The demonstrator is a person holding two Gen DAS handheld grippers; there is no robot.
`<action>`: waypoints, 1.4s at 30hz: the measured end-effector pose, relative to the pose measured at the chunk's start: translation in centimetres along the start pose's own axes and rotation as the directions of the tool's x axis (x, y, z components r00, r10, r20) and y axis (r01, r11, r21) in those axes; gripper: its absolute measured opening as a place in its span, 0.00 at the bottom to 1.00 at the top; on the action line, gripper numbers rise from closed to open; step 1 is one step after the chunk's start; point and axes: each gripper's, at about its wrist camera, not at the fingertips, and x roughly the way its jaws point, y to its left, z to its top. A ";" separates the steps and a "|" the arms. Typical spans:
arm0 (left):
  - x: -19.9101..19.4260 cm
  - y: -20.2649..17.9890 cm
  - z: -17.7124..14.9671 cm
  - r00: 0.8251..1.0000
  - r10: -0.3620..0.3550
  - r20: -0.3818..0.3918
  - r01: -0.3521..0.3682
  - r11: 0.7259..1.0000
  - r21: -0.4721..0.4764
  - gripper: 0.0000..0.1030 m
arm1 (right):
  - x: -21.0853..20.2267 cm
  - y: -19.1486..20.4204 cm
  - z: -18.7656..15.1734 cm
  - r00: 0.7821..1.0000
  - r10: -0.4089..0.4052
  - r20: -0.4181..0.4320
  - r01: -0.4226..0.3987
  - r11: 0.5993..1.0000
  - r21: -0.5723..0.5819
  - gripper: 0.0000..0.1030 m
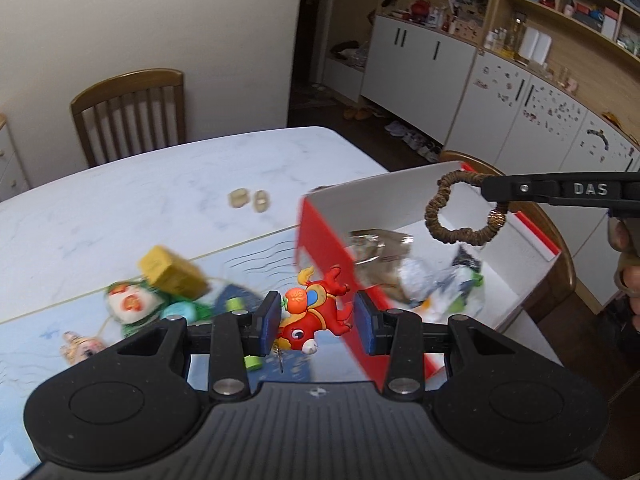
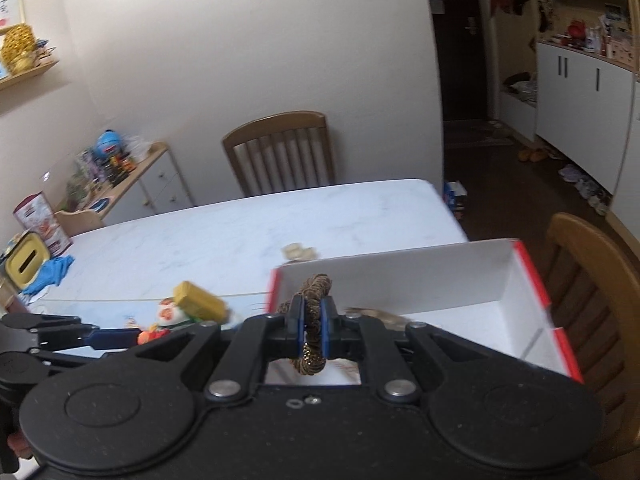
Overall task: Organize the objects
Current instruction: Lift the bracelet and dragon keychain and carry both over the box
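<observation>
While both of our grippers hang over the white marble-look table (image 2: 240,224), the right gripper (image 2: 311,322) has its blue pads clamped on a brown ruffled fabric hair tie (image 2: 314,300); seen from the left wrist, that hair tie (image 1: 460,208) dangles as a loop above the open red-and-white cardboard box (image 1: 320,232). Our left gripper (image 1: 318,316) has its fingers apart, one blue pad (image 1: 270,320) on either side of a red and orange cartoon animal figurine (image 1: 316,312), which sits between them; whether either pad touches it we cannot tell. Inside the box lie some crumpled, blurred wrappers or packets (image 1: 420,276), not identifiable. Left of the box, on a pale blue printed mat (image 1: 36,344), sit a yellow cube-shaped block (image 1: 172,270), a white and green plush toy (image 1: 132,302) and a small pale doll-like charm (image 1: 82,350). Two small beige pieces (image 1: 249,199) rest further out on the tabletop. A wooden slat-back chair (image 2: 280,152) stands at the far edge.
</observation>
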 end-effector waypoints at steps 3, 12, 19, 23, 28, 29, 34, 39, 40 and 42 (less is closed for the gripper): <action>1.2 -2.1 0.7 1.000 -0.010 -0.007 0.010 1.000 0.017 0.37 | 0.0 -2.3 -0.1 1.000 -0.021 -0.001 0.021 1.000 0.015 0.07; 5.6 -7.3 2.4 0.998 -0.029 -0.052 0.032 0.998 0.053 0.37 | 0.9 -7.8 -0.3 0.998 -0.061 -0.024 0.062 0.997 0.039 0.07; 8.7 -9.9 3.2 0.996 -0.010 -0.085 0.017 0.996 0.083 0.37 | 2.6 -10.7 -0.5 0.996 -0.073 -0.059 0.075 0.996 0.039 0.07; 10.6 -10.9 3.8 0.995 0.007 -0.102 0.003 0.995 0.096 0.37 | 4.1 -11.7 -0.9 0.994 -0.071 -0.088 0.073 0.997 0.027 0.07; 12.9 -11.9 4.6 0.992 0.027 -0.122 -0.013 0.994 0.112 0.37 | 5.7 -12.8 -1.5 0.990 -0.046 -0.132 0.049 0.999 0.020 0.07; 13.5 -12.1 4.7 0.991 0.030 -0.127 -0.015 0.993 0.114 0.37 | 6.0 -12.9 -1.7 0.989 -0.044 -0.142 0.047 0.999 0.015 0.07; 15.8 -12.7 5.1 0.987 0.048 -0.157 -0.028 0.992 0.126 0.37 | 7.3 -12.9 -2.5 0.980 -0.043 -0.195 0.036 0.999 -0.041 0.07; 17.5 -12.6 5.0 0.981 0.059 -0.184 -0.036 0.992 0.124 0.37 | 8.0 -13.1 -2.9 0.971 -0.049 -0.234 0.032 0.997 -0.073 0.08; 17.7 -12.5 5.0 0.980 0.060 -0.187 -0.037 0.992 0.121 0.37 | 7.9 -13.2 -3.0 0.970 -0.050 -0.239 0.031 0.996 -0.083 0.08; 18.2 -12.5 5.0 0.980 0.056 -0.193 -0.034 0.993 0.116 0.37 | 8.0 -13.2 -3.0 0.968 -0.055 -0.246 0.029 0.994 -0.106 0.09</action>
